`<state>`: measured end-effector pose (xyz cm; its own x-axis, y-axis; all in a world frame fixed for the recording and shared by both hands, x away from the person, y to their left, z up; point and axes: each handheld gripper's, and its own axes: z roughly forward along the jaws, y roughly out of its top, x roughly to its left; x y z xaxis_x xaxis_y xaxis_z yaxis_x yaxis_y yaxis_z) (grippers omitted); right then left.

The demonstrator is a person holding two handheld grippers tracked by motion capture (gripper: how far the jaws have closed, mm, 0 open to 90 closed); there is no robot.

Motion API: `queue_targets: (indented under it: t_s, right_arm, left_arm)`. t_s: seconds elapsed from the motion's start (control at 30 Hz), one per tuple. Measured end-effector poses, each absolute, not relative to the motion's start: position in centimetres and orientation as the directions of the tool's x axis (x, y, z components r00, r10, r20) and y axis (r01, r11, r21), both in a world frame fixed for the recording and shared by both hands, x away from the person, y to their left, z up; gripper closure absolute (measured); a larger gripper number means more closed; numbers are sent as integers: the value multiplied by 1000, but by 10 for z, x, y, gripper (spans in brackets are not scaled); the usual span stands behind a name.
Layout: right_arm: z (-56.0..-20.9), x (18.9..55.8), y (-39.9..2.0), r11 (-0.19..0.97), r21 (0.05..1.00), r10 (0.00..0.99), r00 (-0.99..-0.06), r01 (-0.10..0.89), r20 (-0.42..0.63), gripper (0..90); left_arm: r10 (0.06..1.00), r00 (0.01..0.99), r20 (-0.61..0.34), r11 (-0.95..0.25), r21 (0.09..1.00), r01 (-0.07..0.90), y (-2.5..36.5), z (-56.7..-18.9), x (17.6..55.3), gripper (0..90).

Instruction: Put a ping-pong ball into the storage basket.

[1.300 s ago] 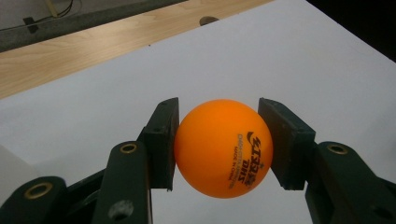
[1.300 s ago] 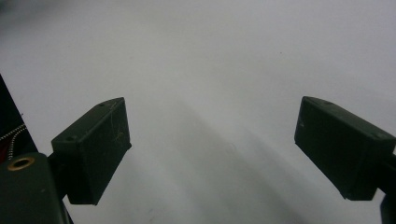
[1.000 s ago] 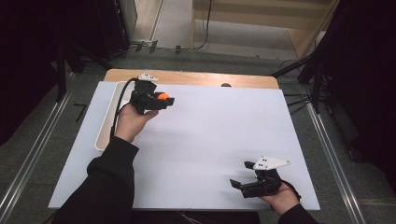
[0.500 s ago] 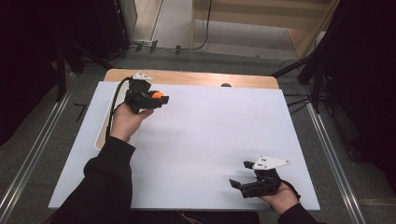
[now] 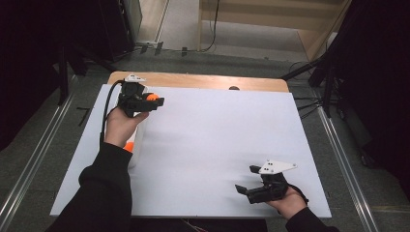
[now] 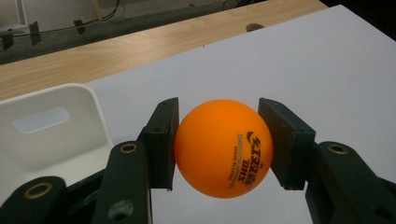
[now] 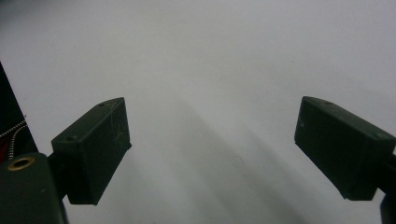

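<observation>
An orange ball (image 6: 222,147) sits clamped between the jaws of the left gripper (image 5: 147,100), held above the white board's (image 5: 217,140) far left beside a white bin (image 6: 51,133), while the right gripper (image 5: 249,180) rests wide apart near the front right.

1. Your left gripper (image 6: 219,144) is black, with brass-coloured rivets at its joints, and it carries a grey plate on top in the high view.
2. The ball (image 6: 223,147) it holds is plain orange, printed with black lettering and a small black logo.
3. The bin (image 6: 51,128) beside it is plain white; a second orange ball (image 5: 128,146) shows against it in the high view.
4. Your desk (image 5: 222,140) has a plain white top, with a light wood strip (image 5: 203,81) of visible grain along the far edge.
5. Your right gripper (image 5: 250,180) is black with a pale grey plate.
6. Your sleeves (image 5: 99,193) are black.
7. The floor (image 5: 43,145) is dark grey.
</observation>
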<state>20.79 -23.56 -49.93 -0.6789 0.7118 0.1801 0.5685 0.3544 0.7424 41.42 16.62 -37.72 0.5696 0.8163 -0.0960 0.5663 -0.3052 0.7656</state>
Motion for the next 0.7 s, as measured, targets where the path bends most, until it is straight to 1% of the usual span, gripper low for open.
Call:
queue_targets:
  t_s: [0.37,0.7]
  right_arm:
    - [-499,212,-232,363,742,703,-689,563,178,91]
    - [-499,214,-231,370,742,698,-694,559,175,91]
  left_arm:
    - [838,535,-106,-268,775,573,184,-375,412,509]
    - [852,515,-92,-262,777,572,193,-374,412,509]
